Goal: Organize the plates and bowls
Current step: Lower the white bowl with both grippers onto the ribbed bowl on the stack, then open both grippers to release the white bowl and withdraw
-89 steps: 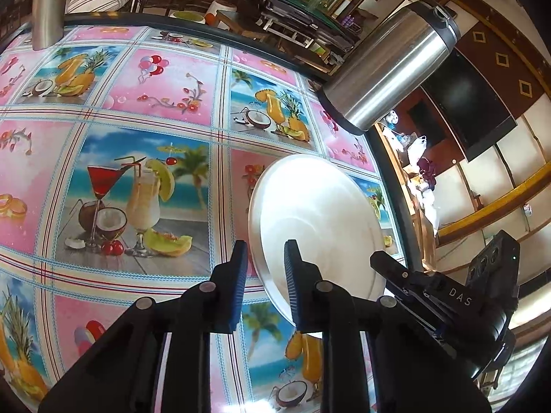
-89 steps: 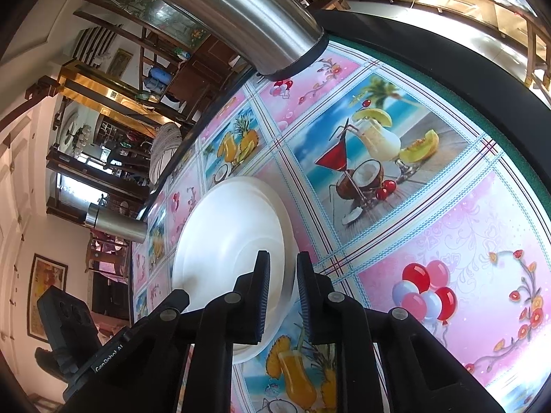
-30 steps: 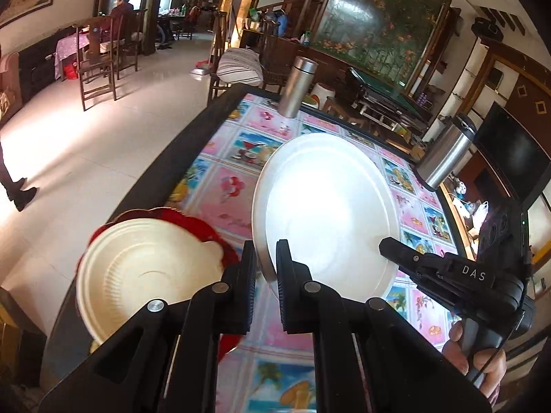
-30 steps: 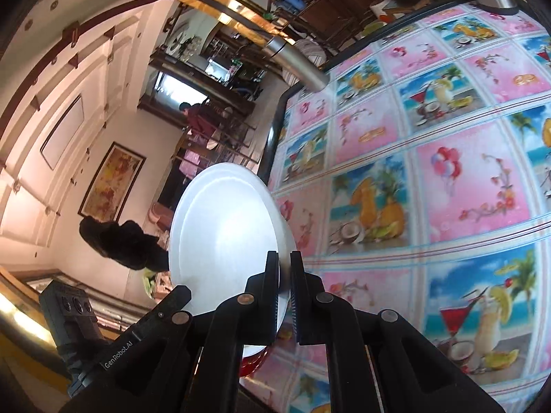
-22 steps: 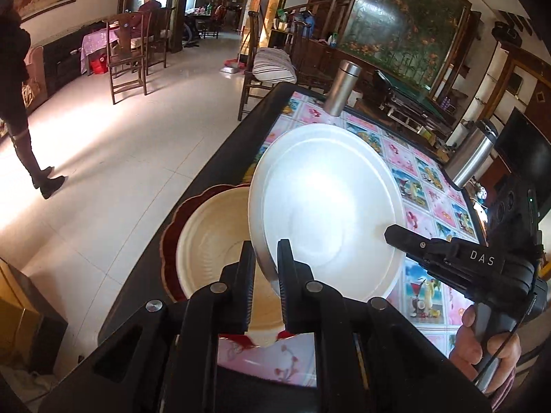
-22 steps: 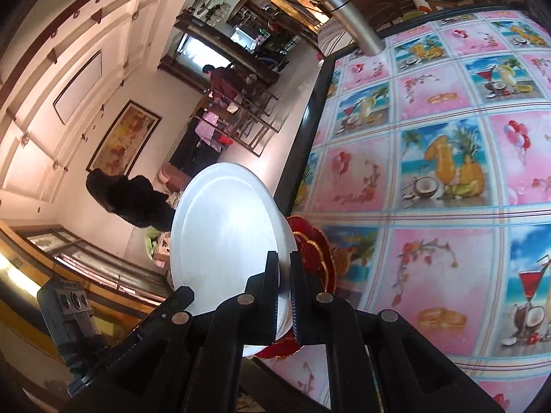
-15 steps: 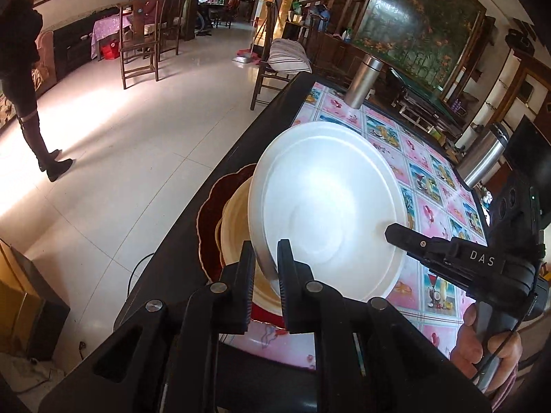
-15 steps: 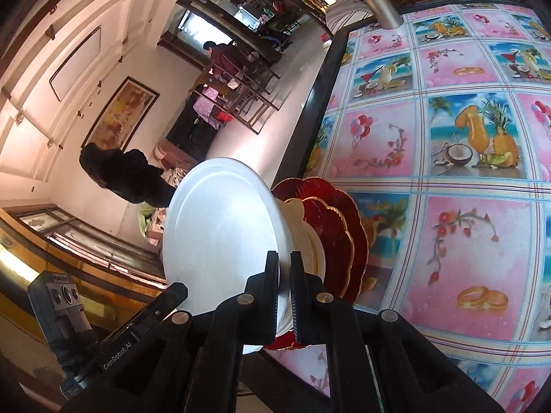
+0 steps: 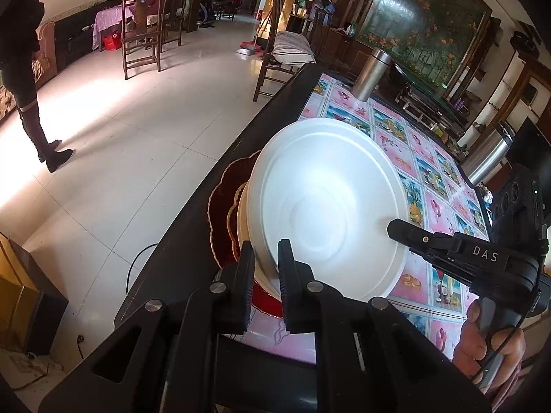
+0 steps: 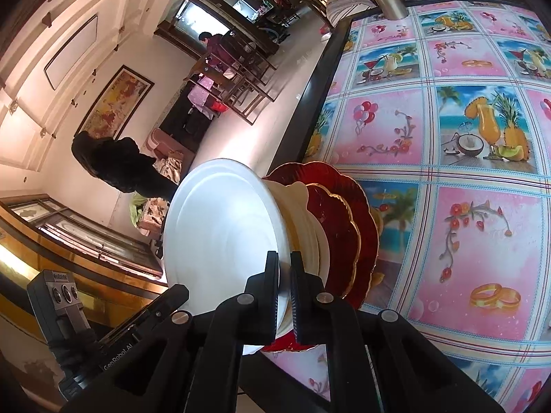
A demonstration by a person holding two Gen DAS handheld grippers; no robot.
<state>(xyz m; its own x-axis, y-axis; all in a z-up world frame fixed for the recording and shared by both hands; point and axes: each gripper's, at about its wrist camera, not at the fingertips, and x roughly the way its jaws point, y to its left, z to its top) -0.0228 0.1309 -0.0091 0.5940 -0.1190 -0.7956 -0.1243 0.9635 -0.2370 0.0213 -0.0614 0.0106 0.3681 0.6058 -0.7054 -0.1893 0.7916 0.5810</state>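
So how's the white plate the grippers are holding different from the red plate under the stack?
The white plate is plain with a smooth round rim; the red plate has a scalloped, gold-trimmed edge. The white plate is held by both the left gripper and the right gripper, while the red plate lies on the table beneath cream dishes. Both are round and sit at the table's edge.

Plate [image 9: 327,206] held at the rim: plain white, matte, no print. Under it a cream dish [image 10: 306,220], then a dark red scalloped plate [image 10: 347,213] with a thin gold edge line. Both grippers, left gripper [image 9: 266,258] and right gripper [image 10: 284,270], are black all over with silver screw heads. Tablecloth [image 10: 447,130]: glossy grid of pink and blue squares, printed with cocktails, coconuts, pineapples, balloons, gold rings and flower sprigs, split by thin red-and-blue lines. Table edge [image 9: 220,172] black. Two flasks [image 9: 370,74] bare brushed steel. Floor [image 9: 131,144] pale cream tile.
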